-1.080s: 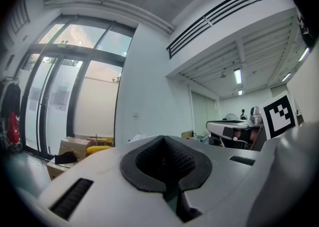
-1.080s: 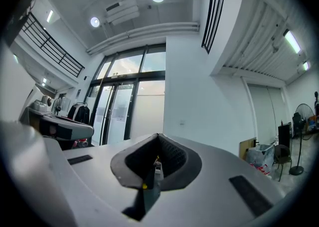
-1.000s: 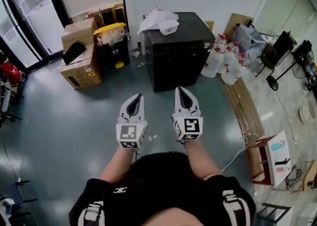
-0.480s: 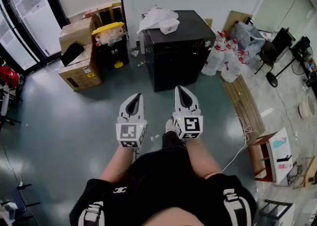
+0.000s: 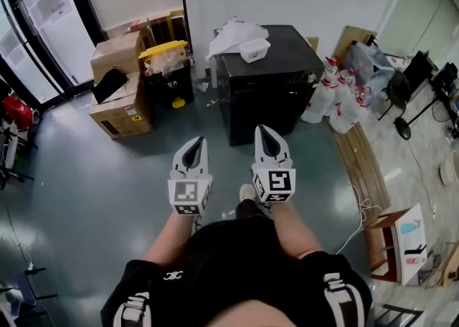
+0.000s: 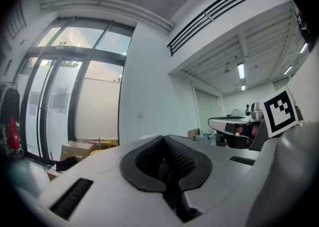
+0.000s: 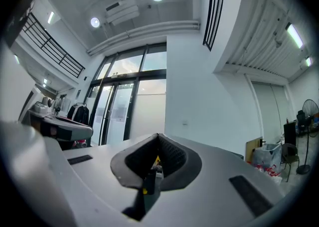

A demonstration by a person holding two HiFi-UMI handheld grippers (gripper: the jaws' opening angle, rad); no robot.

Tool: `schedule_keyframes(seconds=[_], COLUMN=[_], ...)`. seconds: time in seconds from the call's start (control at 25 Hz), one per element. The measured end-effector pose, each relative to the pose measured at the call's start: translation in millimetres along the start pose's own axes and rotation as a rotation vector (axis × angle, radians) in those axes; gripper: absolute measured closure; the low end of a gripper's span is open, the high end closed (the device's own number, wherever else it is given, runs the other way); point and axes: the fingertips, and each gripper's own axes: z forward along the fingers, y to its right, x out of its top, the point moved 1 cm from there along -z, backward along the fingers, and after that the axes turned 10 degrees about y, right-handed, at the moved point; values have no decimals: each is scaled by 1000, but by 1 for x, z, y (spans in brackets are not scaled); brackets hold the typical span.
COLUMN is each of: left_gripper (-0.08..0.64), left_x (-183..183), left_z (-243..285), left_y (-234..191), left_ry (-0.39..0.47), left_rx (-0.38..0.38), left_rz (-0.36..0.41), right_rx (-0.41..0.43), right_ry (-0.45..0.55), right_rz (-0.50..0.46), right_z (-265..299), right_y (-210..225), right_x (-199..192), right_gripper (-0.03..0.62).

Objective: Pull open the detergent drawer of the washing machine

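Observation:
A black box-shaped washing machine (image 5: pixel 269 82) stands against the white wall ahead, with a white bag (image 5: pixel 235 33) and a small white tub (image 5: pixel 254 49) on its top. Its detergent drawer cannot be made out from here. My left gripper (image 5: pixel 195 143) and right gripper (image 5: pixel 265 132) are held side by side over the grey floor, short of the machine and touching nothing. Both point level toward it with their jaws together and nothing between them. In the left gripper view the left gripper (image 6: pixel 163 140) faces the wall and windows. In the right gripper view the right gripper (image 7: pixel 158 137) does too.
Cardboard boxes (image 5: pixel 118 82) and a yellow-lidded black bin (image 5: pixel 166 69) stand left of the machine. White bags and jugs (image 5: pixel 337 100) lie to its right, beside a wooden board (image 5: pixel 356 153) and a white cable (image 5: pixel 358 212). Glass doors (image 5: pixel 32 24) line the left side.
The machine and the boxes have slid lower in the head view as the person walks toward them. Both grippers stay shut and side by side.

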Motion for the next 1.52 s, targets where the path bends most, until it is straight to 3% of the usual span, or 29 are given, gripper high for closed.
schedule_keyframes(seconds=[1.0,1.52], left_gripper=[558,558], left_x=[-53,-65], left_z=[313,380], left_y=[-33,-61], left_ry=[-63,-71], left_rx=[18,45], left_rz=[8,-17], right_rx=[41,67], right_ry=[-66,-62], right_rz=[93,113], right_z=[246,319], right_y=[176,206], right_x=[-109,-128], right_gripper=[591,591])
